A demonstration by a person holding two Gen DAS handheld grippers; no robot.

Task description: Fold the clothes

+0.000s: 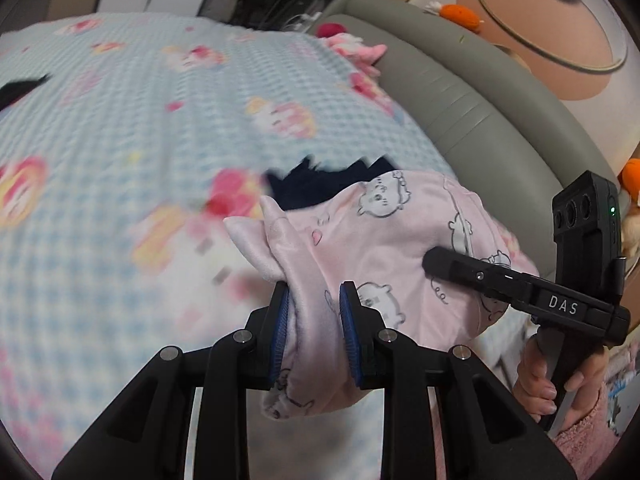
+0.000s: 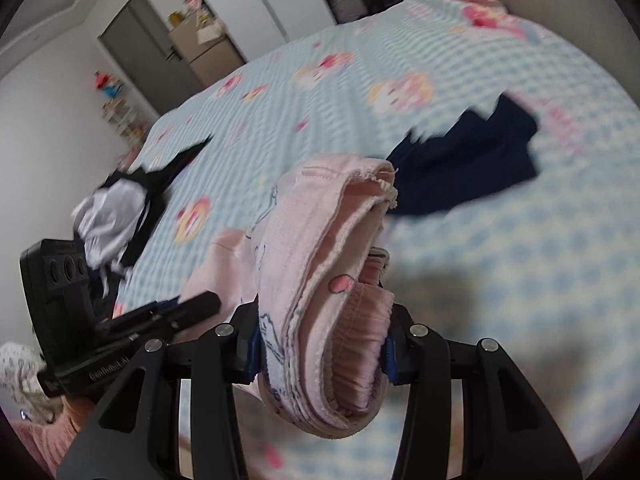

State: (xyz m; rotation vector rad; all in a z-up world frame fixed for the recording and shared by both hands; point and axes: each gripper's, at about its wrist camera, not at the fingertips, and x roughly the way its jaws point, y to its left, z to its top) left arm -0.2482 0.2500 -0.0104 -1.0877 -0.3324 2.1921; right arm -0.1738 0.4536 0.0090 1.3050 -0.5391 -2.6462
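A pink garment (image 1: 384, 240) printed with small cartoon animals hangs bunched above the bed. My left gripper (image 1: 314, 308) is shut on one thick fold of it. My right gripper (image 2: 320, 344) is shut on the gathered waistband end of the pink garment (image 2: 320, 248), whose layers droop between the blue pads (image 2: 252, 350). In the left wrist view the right gripper (image 1: 436, 262) shows at the right, pressed into the cloth, held by a hand (image 1: 536, 380). In the right wrist view the left gripper (image 2: 200, 304) shows at the left.
A blue checked bedspread (image 1: 140, 128) with pink cartoon prints covers the bed. A dark navy garment (image 2: 468, 164) lies on it beyond the pink one. A black and white bundle (image 2: 116, 216) lies at the bed's left. A grey padded headboard (image 1: 460, 96) borders the right.
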